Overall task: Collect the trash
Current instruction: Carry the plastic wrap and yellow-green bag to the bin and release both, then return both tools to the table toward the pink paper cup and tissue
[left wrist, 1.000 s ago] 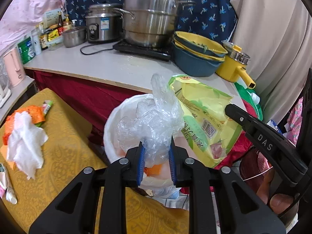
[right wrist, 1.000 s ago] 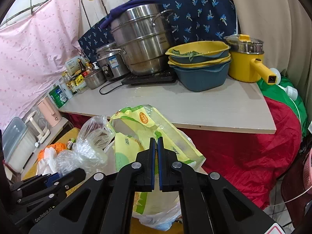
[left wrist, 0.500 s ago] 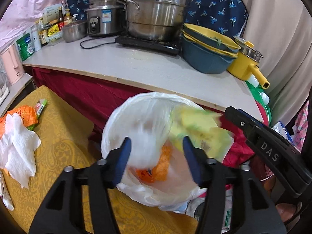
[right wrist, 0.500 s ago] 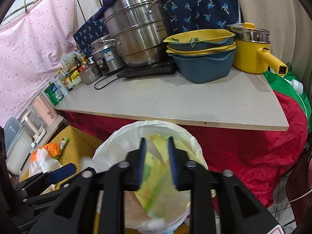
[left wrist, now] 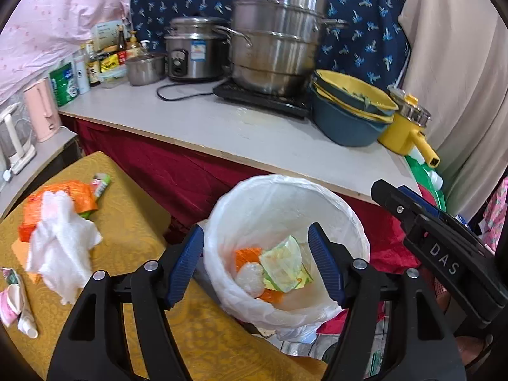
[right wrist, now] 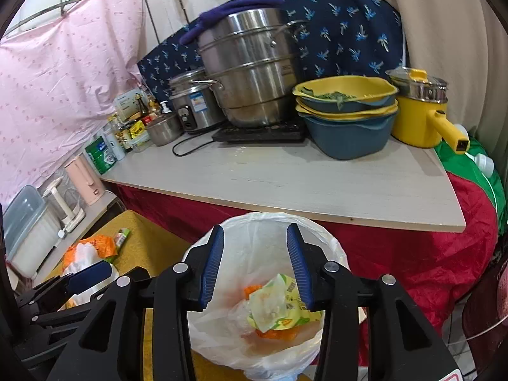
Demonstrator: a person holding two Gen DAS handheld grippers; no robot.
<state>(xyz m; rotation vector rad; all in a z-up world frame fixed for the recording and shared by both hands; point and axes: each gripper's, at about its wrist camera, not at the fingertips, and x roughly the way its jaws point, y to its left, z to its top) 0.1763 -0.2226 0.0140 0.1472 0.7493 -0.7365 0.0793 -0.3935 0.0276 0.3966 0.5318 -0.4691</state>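
Both my hand-held grippers, left (left wrist: 255, 262) and right (right wrist: 255, 265), have just opened, empty. The tissue pile (left wrist: 62, 246) lies to my left, nearer the left one.

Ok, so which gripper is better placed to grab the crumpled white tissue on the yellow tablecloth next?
Left. The left gripper is open and empty, with the crumpled white tissue just to its left; the right gripper hangs over the white-lined bin, farther away.

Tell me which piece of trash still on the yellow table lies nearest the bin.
The small green wrapper, at the table's far edge beside the orange bag. The white tissue and the pink tube lie farther from the lined bin.
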